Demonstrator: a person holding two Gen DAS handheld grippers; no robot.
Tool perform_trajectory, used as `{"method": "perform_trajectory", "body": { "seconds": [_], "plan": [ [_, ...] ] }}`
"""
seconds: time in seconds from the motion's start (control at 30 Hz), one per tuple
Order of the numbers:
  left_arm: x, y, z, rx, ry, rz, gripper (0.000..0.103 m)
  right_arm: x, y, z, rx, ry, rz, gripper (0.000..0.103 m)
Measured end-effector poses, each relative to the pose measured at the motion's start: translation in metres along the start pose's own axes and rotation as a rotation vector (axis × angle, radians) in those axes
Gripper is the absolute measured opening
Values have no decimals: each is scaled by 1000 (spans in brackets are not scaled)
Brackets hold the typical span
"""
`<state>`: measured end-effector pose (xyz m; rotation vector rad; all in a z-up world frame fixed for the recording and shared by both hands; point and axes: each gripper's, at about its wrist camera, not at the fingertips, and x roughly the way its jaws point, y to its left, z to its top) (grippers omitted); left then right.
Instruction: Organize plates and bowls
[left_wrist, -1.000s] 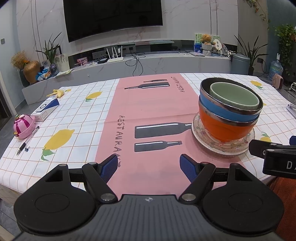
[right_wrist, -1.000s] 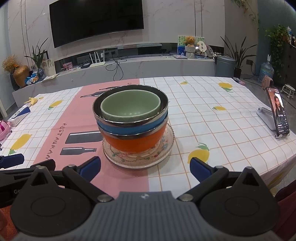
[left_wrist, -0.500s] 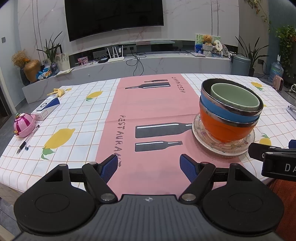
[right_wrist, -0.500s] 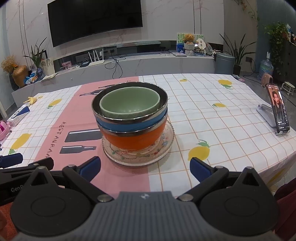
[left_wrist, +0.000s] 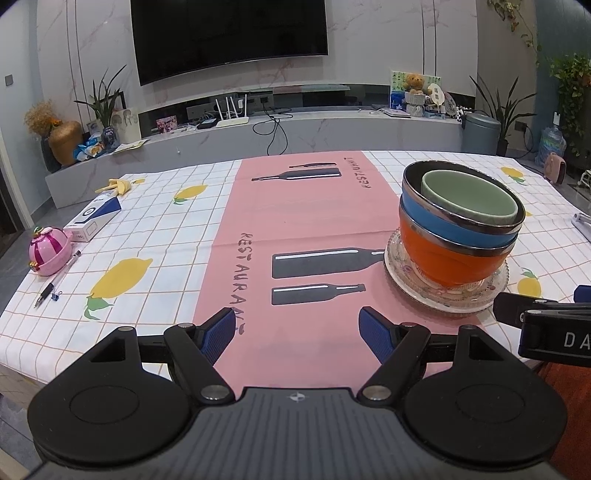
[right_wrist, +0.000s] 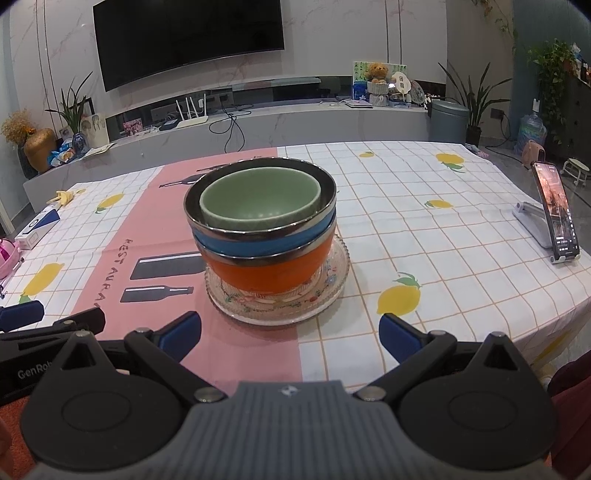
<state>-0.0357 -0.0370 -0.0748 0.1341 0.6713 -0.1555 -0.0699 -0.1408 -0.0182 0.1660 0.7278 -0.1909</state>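
A green bowl (right_wrist: 260, 201) sits nested in a blue bowl (right_wrist: 266, 238), which sits in an orange bowl (right_wrist: 269, 273), all stacked on a glass plate (right_wrist: 325, 295) on the table. The stack also shows in the left wrist view (left_wrist: 458, 236), at the right. My left gripper (left_wrist: 297, 330) is open and empty, low over the pink runner, left of the stack. My right gripper (right_wrist: 290, 332) is open and empty, just in front of the plate near the table's front edge.
A phone on a stand (right_wrist: 556, 214) is at the right. A pink toy (left_wrist: 50, 249), a pen (left_wrist: 55, 282), a blue and white box (left_wrist: 94, 219) and a banana peel (left_wrist: 116, 184) lie at the table's left side.
Both grippers have drawn back slightly from the stack and stayed open. The bowls and plate have not moved.
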Motion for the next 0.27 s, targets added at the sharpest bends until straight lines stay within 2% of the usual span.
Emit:
{"method": "perform_trajectory", "body": {
  "seconds": [0.27],
  "plan": [
    [-2,2,0,-11,-10,-12,89,0,1,0,-4,4,-3,100]
  ]
}}
